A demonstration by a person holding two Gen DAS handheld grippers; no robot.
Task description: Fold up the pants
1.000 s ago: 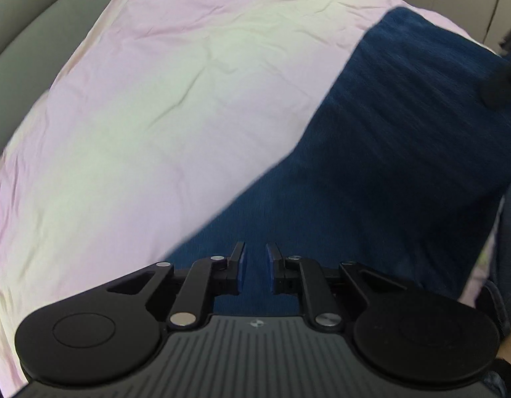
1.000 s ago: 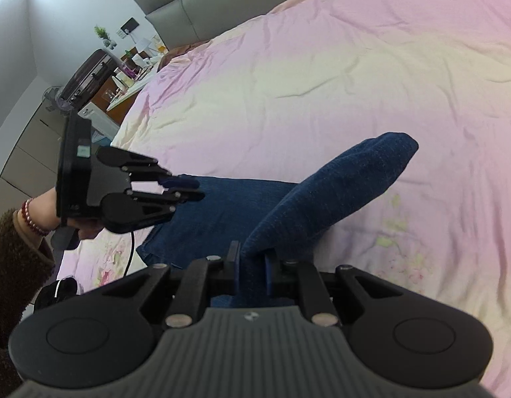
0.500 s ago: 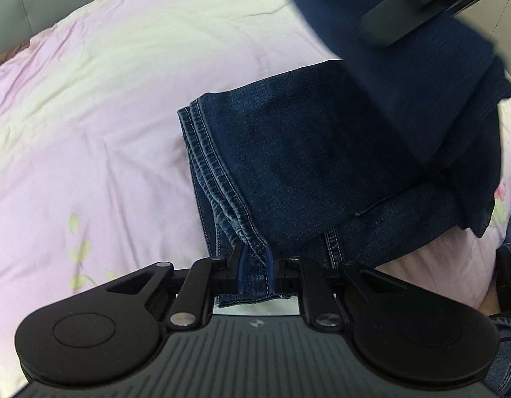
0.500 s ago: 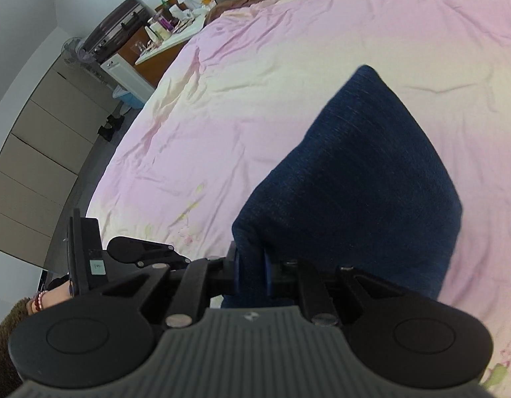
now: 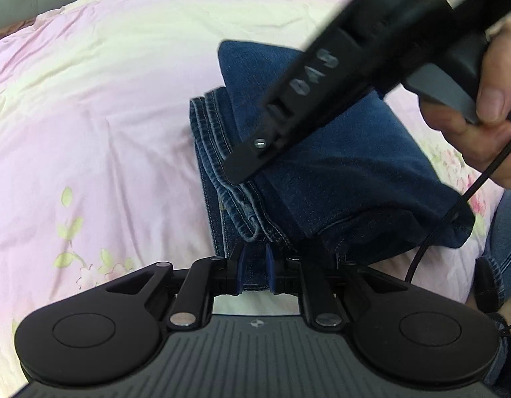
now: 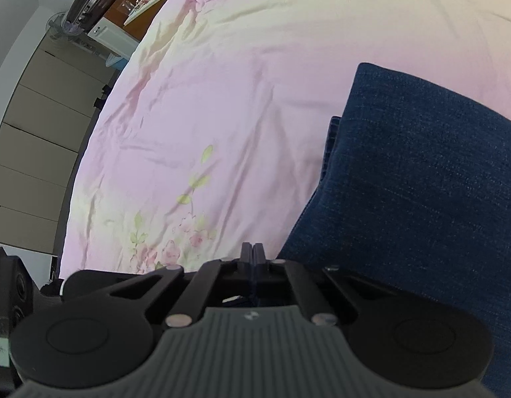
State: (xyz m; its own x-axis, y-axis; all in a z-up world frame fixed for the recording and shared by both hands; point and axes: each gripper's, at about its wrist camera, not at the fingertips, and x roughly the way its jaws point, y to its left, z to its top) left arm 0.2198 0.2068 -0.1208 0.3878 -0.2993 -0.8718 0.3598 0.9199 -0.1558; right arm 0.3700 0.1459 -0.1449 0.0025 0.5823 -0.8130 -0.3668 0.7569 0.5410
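Pants [image 5: 338,172]: dark blue denim, folded into a thick stack on the pink bedsheet [image 5: 106,116]; stitched hems and seams heaped along the stack's left edge, a smooth folded layer lying over the top.

Left gripper [image 5: 254,270]: tilted steeply down at the near edge of the pants; blue pads [image 5: 239,270] a narrow gap apart, with the denim's hem edge between them; the pads appear clamped on that edge.

Right gripper [image 6: 252,253]: jaws have just been closing and now meet, with no gap showing; nothing visible between the tips; it sits just left of the pants' folded layer [image 6: 421,182], over the floral print on the sheet.

Right gripper seen from the left wrist view [image 5: 242,169]: its black body crosses above the pants, slanting down to the stack's seamed left edge; whether it touches the denim cannot be told.

Hand [image 5: 487,109]: wrapped around the right gripper's grey handle, above and to the right of the pants; a black cable [image 5: 454,212] hangs from it across the stack's right corner.

Bedside: left of the pants, beyond the bed's edge, pale cabinets [image 6: 33,126] and a cluttered wooden table [image 6: 129,10].
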